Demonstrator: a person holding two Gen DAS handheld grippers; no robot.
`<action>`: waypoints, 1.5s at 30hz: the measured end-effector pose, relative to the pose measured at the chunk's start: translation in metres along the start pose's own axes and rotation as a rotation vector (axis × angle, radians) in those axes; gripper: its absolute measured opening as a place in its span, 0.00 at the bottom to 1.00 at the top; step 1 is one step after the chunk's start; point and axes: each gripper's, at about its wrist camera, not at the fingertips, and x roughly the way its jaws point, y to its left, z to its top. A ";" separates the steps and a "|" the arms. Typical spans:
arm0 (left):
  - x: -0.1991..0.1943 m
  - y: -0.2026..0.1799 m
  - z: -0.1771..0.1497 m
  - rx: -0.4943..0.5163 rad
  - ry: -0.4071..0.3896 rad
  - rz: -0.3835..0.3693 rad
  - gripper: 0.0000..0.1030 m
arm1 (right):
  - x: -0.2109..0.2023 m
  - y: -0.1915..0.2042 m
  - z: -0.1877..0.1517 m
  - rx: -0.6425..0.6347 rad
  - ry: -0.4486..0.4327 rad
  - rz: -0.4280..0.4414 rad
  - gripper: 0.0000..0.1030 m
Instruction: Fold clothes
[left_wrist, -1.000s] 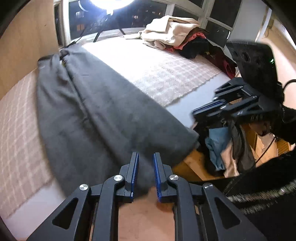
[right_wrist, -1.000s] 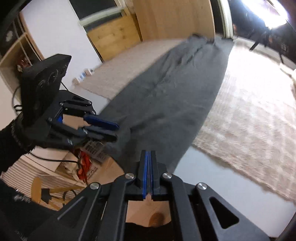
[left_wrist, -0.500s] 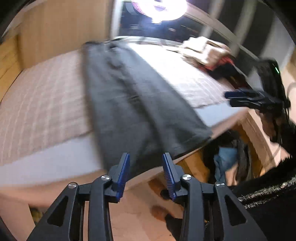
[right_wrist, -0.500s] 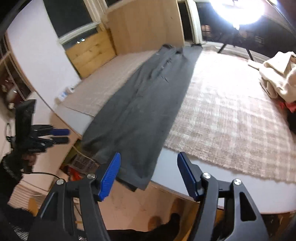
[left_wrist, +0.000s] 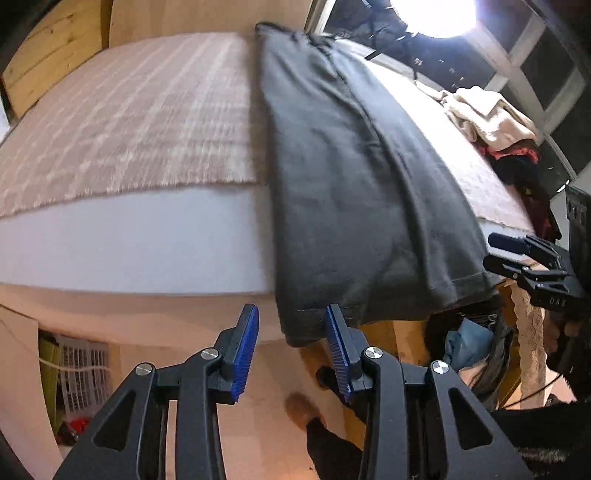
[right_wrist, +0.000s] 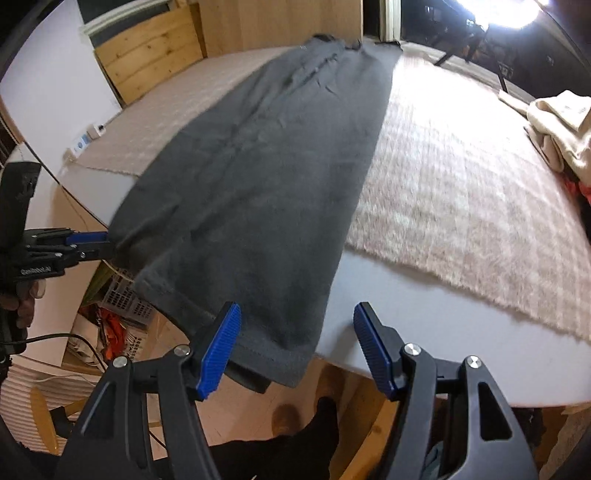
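I have just opened both jaws: my left hand-held gripper (left_wrist: 291, 345) and right hand-held gripper (right_wrist: 297, 347) stand spread, empty, at the hem of the grey trousers (right_wrist: 266, 177), which lie flat along the bed (right_wrist: 461, 206), ready for folding.

Grey trousers (right_wrist: 258, 177) flat on blanket (right_wrist: 461, 192)

Long dark grey trousers (right_wrist: 258, 192) look motion-blurred, their far waistband too small to read; cream clothing pile (right_wrist: 565, 125) is cropped at the frame's edge.
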 end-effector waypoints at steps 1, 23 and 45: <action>0.002 0.000 0.000 -0.007 0.004 -0.006 0.34 | 0.000 0.001 0.001 -0.005 0.002 -0.002 0.60; -0.067 -0.008 0.042 -0.015 -0.101 -0.248 0.05 | -0.054 -0.041 0.060 0.142 -0.081 0.318 0.06; -0.002 0.017 0.292 0.239 -0.088 -0.048 0.17 | 0.041 -0.133 0.272 0.148 0.010 0.260 0.29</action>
